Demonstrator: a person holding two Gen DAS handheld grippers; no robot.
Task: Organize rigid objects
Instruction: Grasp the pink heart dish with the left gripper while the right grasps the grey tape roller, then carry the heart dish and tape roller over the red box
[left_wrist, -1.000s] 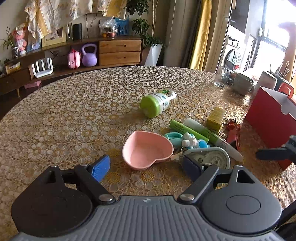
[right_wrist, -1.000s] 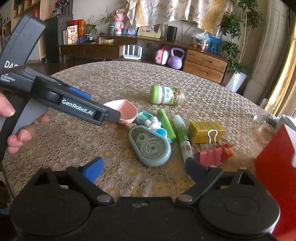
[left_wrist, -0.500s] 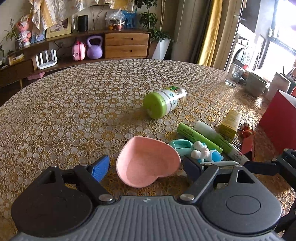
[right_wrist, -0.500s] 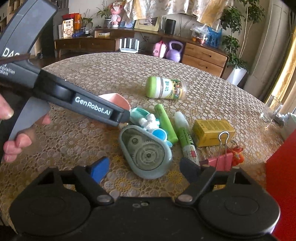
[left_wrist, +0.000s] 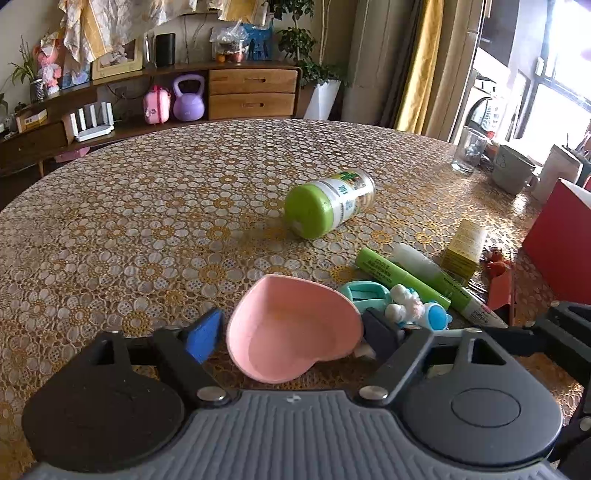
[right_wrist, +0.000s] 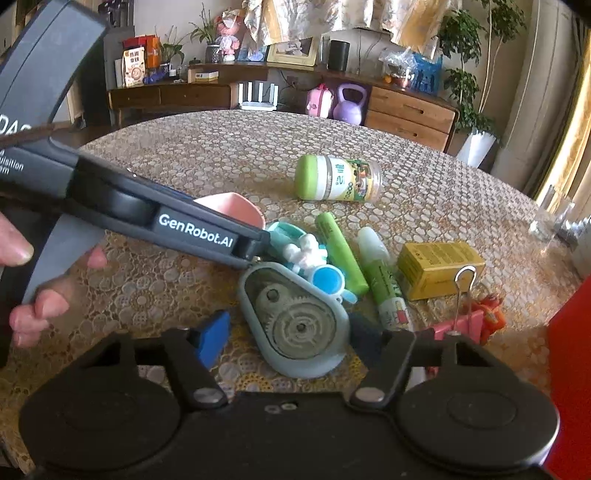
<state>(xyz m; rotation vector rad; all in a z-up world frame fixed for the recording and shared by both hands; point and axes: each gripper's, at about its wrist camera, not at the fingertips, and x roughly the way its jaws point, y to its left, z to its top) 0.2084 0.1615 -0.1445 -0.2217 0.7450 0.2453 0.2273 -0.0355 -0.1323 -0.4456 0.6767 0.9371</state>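
Note:
A pink heart-shaped dish lies on the lace tablecloth between the fingers of my left gripper. Its jaws are closing: the right finger is at the dish's rim and a small gap shows at the blue left pad. In the right wrist view a grey-green correction tape dispenser lies between the fingers of my right gripper. These jaws are closing too, and the blue pad stands just off the dispenser. The left gripper's finger crosses that view, held by a person's hand.
A green-capped jar lies on its side farther back. Beside the dish are a teal toy, a green highlighter, a glue stick, a yellow box and binder clips. A red box, glass and mug stand right.
Both grippers came forward and down over the pile. The left jaws narrowed around the pink dish and the right jaws narrowed around the tape dispenser.

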